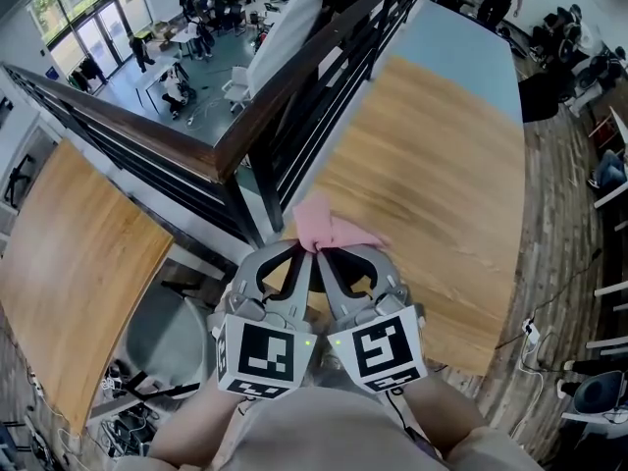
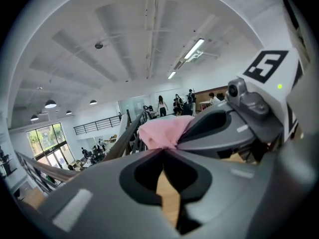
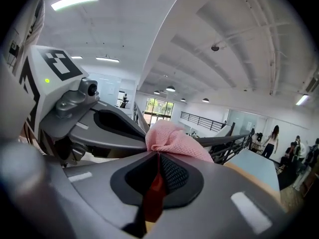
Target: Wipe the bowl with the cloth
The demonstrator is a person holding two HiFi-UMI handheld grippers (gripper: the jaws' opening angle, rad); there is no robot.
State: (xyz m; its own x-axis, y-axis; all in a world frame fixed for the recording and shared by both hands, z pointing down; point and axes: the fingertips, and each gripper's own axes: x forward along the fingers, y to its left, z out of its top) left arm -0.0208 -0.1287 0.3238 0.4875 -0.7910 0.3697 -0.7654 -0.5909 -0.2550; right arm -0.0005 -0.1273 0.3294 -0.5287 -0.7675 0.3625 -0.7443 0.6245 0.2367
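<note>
Left claw [image 1: 306, 251] and right claw [image 1: 323, 251] both clamped on pink cloth [image 1: 330, 226] bunched just ahead of their tips, bench [image 1: 442, 165] below, no bowl visible; keep both pinches firm, find bowl before lowering.

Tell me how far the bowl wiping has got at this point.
Done: the pink cloth is picked up, off the wooden table. In hand: the left gripper and right gripper sit side by side, both shut on the cloth's bunched edge. Left: no bowl shows in any view, so the wiping itself looks not yet begun.
</note>
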